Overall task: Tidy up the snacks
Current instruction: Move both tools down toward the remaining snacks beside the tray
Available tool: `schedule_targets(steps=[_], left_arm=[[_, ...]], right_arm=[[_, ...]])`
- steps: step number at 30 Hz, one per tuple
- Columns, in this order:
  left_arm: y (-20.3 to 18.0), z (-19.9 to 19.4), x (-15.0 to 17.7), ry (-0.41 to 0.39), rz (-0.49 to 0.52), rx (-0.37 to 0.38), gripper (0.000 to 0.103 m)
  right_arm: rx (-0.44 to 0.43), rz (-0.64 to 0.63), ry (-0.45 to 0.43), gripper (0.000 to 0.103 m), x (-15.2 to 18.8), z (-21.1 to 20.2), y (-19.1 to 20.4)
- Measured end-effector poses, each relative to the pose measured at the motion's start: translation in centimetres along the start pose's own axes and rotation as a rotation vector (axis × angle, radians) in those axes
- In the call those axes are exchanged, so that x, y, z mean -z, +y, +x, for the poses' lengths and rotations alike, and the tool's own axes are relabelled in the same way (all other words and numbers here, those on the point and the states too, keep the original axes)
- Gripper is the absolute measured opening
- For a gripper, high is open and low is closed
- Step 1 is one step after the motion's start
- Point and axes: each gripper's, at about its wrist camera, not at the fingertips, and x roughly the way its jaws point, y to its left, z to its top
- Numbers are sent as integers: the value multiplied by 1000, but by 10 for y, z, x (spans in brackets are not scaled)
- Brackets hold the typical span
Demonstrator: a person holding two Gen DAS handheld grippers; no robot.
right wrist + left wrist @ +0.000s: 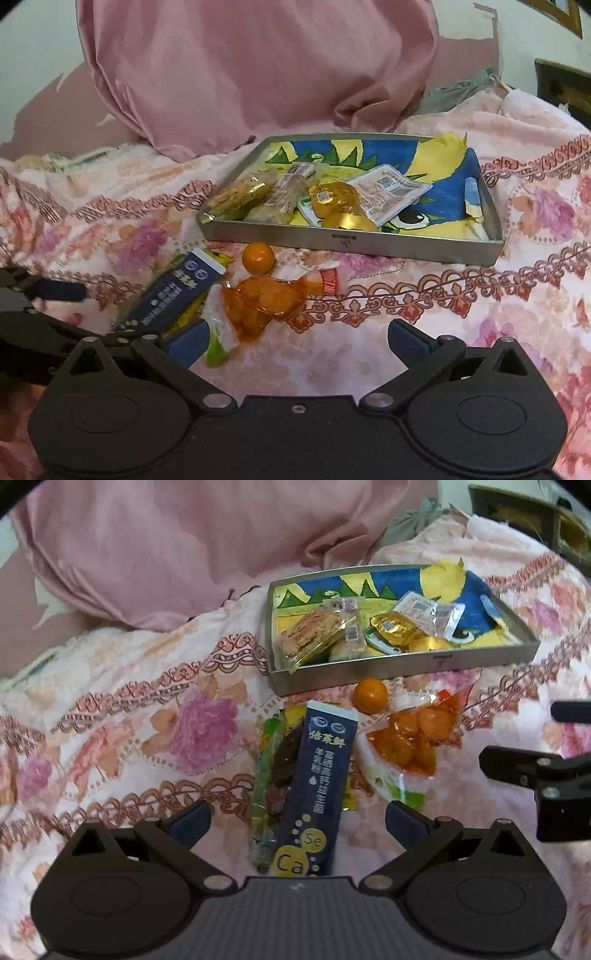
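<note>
A metal tray (406, 666) (347, 245) with a painted blue-and-yellow lining holds several wrapped snacks on a floral bedspread. In front of it lie a small orange (371, 695) (258, 257), a clear bag of orange snacks (417, 738) (264, 304), a long dark blue sachet (317, 790) (173, 291) and a green-edged packet of dark dried snack (271, 775) under it. My left gripper (298, 821) is open, its fingers on either side of the blue sachet's near end. My right gripper (297, 341) is open over bare bedspread, the orange snack bag beside its left finger.
A large pink pillow (177, 546) (258, 70) leans behind the tray. Dark furniture (532, 517) stands at the far right. The right gripper's fingers show at the right edge of the left wrist view, and the left gripper's at the left edge of the right wrist view.
</note>
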Motion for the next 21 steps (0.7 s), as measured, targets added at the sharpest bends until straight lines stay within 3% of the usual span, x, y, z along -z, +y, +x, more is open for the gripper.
schedule_targets(steps=[3,10,21], left_arm=[[-1,4,1,-3,20,-20,103],[1,20,6,14,29,21,102],[-12,24,11,-22,100,34,98]], right_arm=[[25,-23,15,102,1,8,3],[10,-11,43,102,-4,31,5],[-103,132,114,99,-18,68,0]])
